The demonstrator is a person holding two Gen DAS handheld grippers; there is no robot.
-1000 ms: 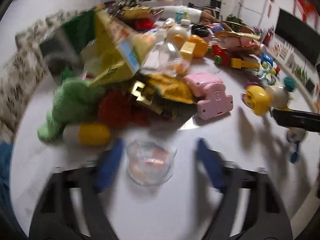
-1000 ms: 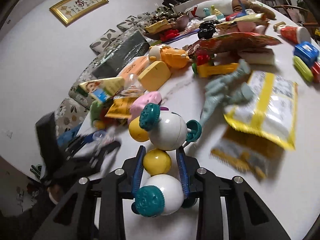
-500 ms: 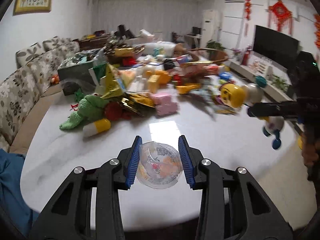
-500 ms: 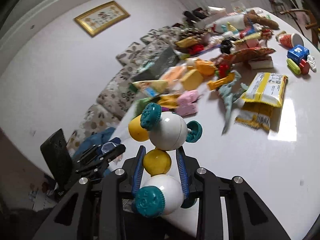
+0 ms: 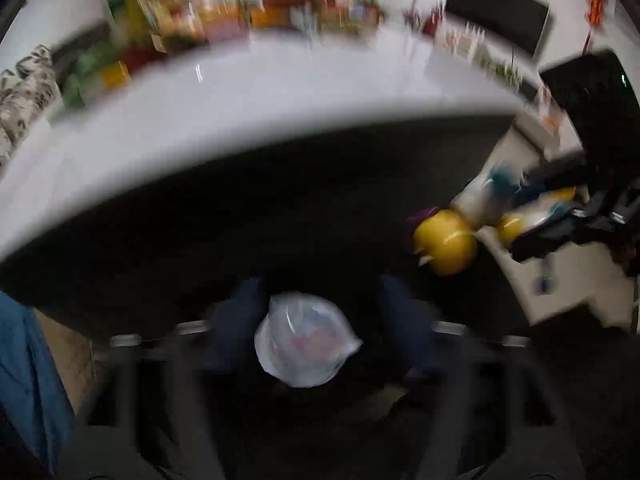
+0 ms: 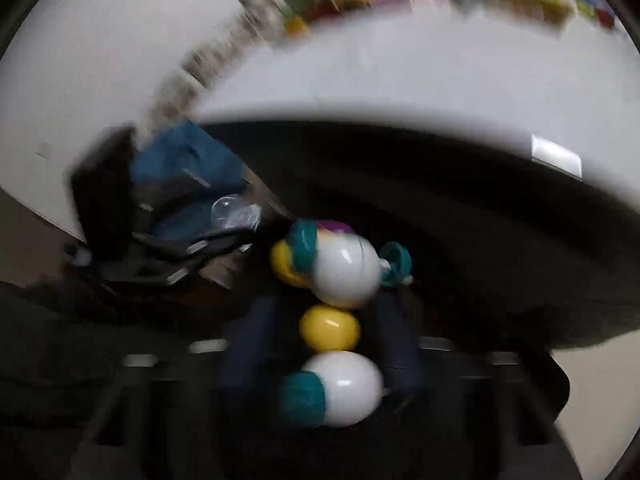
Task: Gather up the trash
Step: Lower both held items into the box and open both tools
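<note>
The view is blurred by motion. A clear plastic cup sits between the blue fingers of my left gripper. The jaws are opening and stand wider than the cup, with a gap on its right side. My right gripper has a toy of white and yellow balls with teal caps between its fingers. Its jaws are opening too, with gaps either side of the yellow ball. Both grippers hang over a dark space in front of the white table's edge.
Toys and wrappers are piled at the far side of the table. A blue cloth lies at the left. The right gripper with the toy shows at the right of the left wrist view, with a black television behind.
Both grippers have drawn back from above the table to beyond its near edge and tilted downward. Both pairs of jaws, tight on the cup and the toy before, now stand apart from them.
</note>
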